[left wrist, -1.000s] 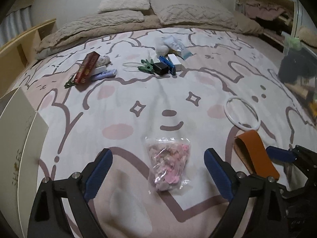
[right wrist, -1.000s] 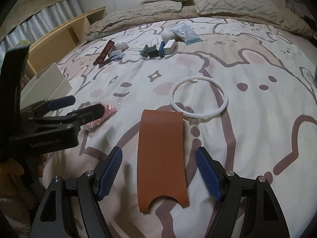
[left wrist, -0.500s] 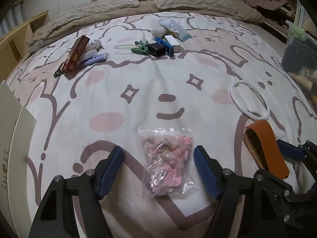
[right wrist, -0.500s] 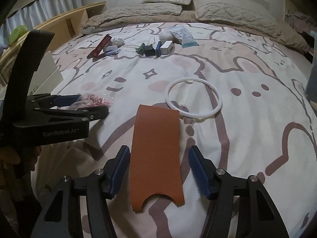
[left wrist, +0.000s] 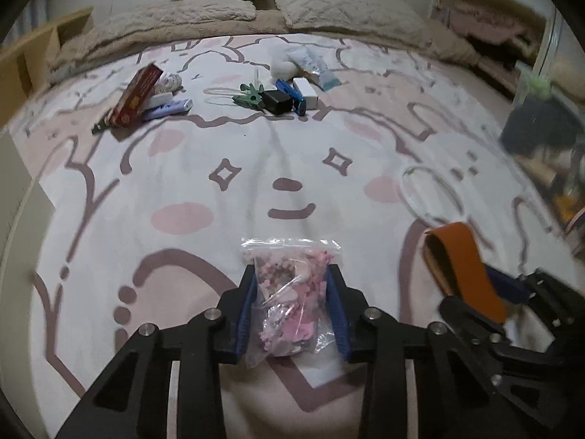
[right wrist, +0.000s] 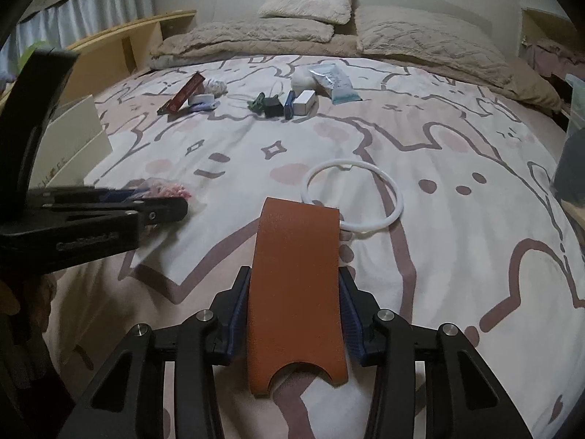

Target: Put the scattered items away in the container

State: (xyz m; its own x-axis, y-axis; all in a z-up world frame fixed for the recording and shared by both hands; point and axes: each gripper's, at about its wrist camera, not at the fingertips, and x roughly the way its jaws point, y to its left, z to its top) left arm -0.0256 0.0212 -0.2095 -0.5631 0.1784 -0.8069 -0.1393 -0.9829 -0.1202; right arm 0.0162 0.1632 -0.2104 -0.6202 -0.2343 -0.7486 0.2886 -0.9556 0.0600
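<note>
Early stage, by my reading: nothing visibly sits in a container yet, and every item is on the bed or between pads. Left hand-held gripper has its 2 blue pads pressed against the sides of 1 clear zip bag of pink bits, bag low on the bedspread near the front edge; whether it is lifted clear of the cover I cannot tell. Right hand-held gripper is clamped on 1 orange leather piece, flat, long axis running away from the camera, its far end overlapping 1 white ring. The container itself is not certain: a cream box stands at the left edge of the bed and looks the likely target. Left to do, as judged: carry both held items over, then clear the rest. Count of remaining scatter, far side of the bed: left cluster of 1 red carton, 1 lilac tube, 1 white roll, plus a small dark piece at the carton's end; middle cluster of 1 green clip, 1 black block, 1 blue item, 1 white box, 1 plastic pouch, 1 white soft lump. A thin white loop near the clip is too faint to count firmly.
</note>
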